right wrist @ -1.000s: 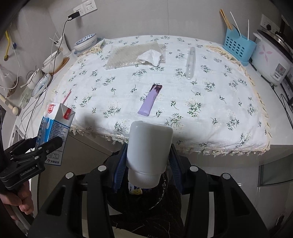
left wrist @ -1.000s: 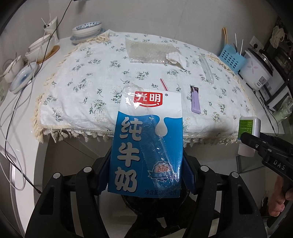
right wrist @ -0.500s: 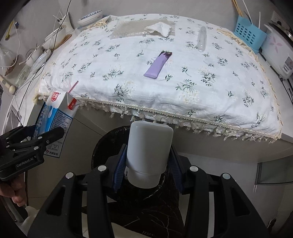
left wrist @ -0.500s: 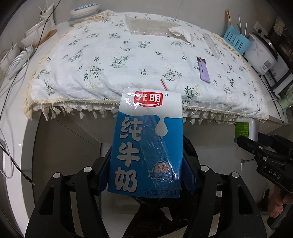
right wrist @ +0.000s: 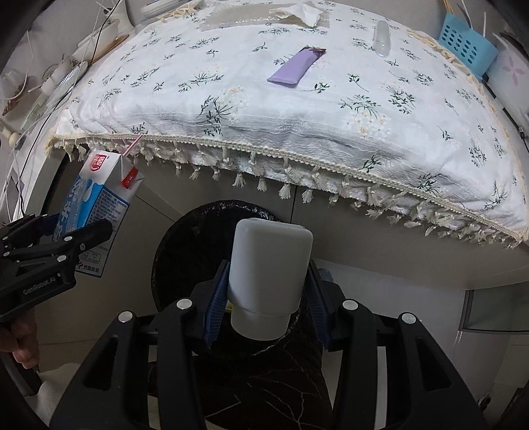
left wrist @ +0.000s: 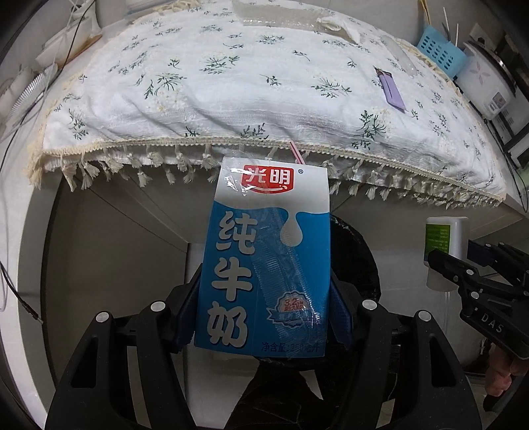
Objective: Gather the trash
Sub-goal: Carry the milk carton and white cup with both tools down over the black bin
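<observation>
Both claws are loaded and hanging off the near edge of the desk (left wrist: 109,211). The left claw (left wrist: 264,317) is clamped on a blue-and-white milk carton (left wrist: 264,264), blue pads pressed flat against its two narrow sides. The carton's long axis runs straight out along the fingers, its red-logo top pointing away from the claw toward the desk's fringe, a pink straw (left wrist: 297,152) poking up from that far end. Its base sits deep between the fingers; most of the carton sticks out beyond the pads.

Over to the right claw (right wrist: 266,297): it is clamped on a white plastic bottle (right wrist: 269,268), held upside down in the view, cap end toward the claw's body, flat bottom pointing away toward the desk. Pads grip the lower body just above the cap, one on each side.

Beneath both loads sits a round bin lined with a black bag (right wrist: 185,238), on the floor just in front of the desk. In the right wrist view the bottle hangs over the bin's opening; the carton is off to the left of it.

Up on the flowered tablecloth (right wrist: 297,109), a purple wrapper (right wrist: 296,67), a clear plastic tube (right wrist: 381,38) and a crumpled tissue (right wrist: 304,11) lie well apart from both claws.
</observation>
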A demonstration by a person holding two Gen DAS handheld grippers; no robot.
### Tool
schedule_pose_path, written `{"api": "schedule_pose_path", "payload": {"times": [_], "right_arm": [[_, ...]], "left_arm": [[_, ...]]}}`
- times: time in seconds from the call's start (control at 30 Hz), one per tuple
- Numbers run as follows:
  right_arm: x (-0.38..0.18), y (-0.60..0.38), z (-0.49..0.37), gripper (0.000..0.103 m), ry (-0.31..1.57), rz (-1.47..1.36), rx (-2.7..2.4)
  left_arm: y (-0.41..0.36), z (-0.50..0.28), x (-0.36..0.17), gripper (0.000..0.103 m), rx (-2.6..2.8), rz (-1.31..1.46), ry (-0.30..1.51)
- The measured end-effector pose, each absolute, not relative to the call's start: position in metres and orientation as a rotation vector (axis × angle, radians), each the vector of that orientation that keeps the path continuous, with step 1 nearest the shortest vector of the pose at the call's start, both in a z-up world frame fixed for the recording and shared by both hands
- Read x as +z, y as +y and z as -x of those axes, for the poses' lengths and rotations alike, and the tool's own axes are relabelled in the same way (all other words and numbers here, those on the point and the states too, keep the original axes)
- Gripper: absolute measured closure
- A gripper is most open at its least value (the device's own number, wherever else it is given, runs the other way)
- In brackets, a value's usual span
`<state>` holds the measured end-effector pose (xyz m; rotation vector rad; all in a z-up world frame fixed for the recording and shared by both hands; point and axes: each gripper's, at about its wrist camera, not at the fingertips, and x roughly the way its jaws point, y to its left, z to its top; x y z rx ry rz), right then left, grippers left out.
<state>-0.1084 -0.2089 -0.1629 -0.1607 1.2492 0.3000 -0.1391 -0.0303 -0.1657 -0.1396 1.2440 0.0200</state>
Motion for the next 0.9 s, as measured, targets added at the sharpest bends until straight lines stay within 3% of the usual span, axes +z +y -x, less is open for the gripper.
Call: {"api": "schedule_pose_path", "payload": {"times": [0.33, 0.9], "right_arm": [[-0.194, -0.218, 0.105, 0.06, 1.288, 0.145, 0.282], [-0.196, -0.256, 0.115, 0.06, 1.311, 0.086, 0.203]], "left_arm": [[-0.038, 0.128, -0.199, 0.039, 0.033, 0.108, 1.27], [-0.087, 0.11, -0.257, 0.039, -0.055, 0.013, 1.333]]}}
